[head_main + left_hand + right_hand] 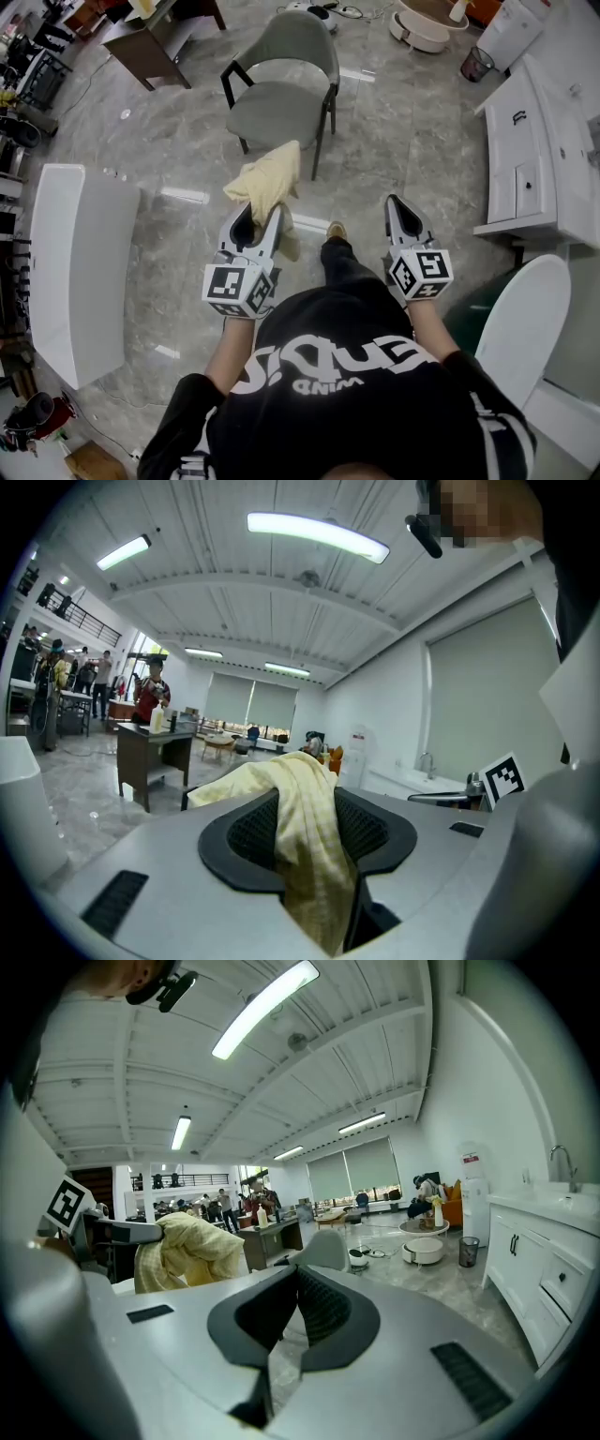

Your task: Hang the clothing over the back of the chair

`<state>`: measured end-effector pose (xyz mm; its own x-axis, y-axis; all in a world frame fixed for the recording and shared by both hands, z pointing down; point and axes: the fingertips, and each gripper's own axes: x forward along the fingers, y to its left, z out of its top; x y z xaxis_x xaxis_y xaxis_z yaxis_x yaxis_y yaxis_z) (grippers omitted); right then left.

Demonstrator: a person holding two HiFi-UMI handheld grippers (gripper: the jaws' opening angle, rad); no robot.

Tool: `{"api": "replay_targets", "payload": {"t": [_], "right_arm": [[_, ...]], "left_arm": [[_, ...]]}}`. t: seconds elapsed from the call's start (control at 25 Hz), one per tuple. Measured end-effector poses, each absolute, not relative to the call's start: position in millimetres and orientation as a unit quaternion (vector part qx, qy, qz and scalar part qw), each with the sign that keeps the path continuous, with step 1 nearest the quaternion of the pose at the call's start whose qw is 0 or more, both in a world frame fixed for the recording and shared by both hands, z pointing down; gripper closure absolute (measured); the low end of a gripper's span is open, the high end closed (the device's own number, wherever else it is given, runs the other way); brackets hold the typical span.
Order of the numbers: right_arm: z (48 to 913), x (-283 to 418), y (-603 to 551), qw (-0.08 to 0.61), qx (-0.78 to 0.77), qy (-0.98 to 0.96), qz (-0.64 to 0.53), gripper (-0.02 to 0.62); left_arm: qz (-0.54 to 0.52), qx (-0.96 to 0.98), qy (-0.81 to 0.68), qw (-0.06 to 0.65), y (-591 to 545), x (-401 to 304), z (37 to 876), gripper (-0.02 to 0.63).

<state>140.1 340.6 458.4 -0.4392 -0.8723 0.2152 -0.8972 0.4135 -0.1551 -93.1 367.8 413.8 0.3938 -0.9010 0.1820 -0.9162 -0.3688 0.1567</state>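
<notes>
A pale yellow garment [269, 178] hangs bunched from my left gripper [255, 212], which is shut on it. In the left gripper view the cloth [302, 803] drapes over and down between the black pads of the left gripper [309, 810]. A grey-green chair [281, 84] with black legs stands on the floor just beyond the cloth, its back on the far side. My right gripper [394, 202] is level with the left one, to its right, shut with nothing in it. From the right gripper [295, 1283] I see the chair [323, 1249] ahead and the garment [187, 1246] to the left.
A long white table [80, 262] stands at the left and a dark desk [155, 42] at the top left. White cabinets [530, 159] line the right side, with a wastebasket [476, 64] beyond. A round white tabletop [525, 319] is at the lower right.
</notes>
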Motion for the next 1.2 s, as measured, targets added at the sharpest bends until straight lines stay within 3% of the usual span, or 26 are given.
{"api": "replay_targets", "payload": {"t": [1.2], "right_arm": [[432.2, 135.8, 82.3, 0.048, 0.459, -0.880, 0.115, 0.580]], "left_arm": [[0.004, 0.792, -0.602, 0.096, 127.6, -88.4, 376.5, 0.426]]}}
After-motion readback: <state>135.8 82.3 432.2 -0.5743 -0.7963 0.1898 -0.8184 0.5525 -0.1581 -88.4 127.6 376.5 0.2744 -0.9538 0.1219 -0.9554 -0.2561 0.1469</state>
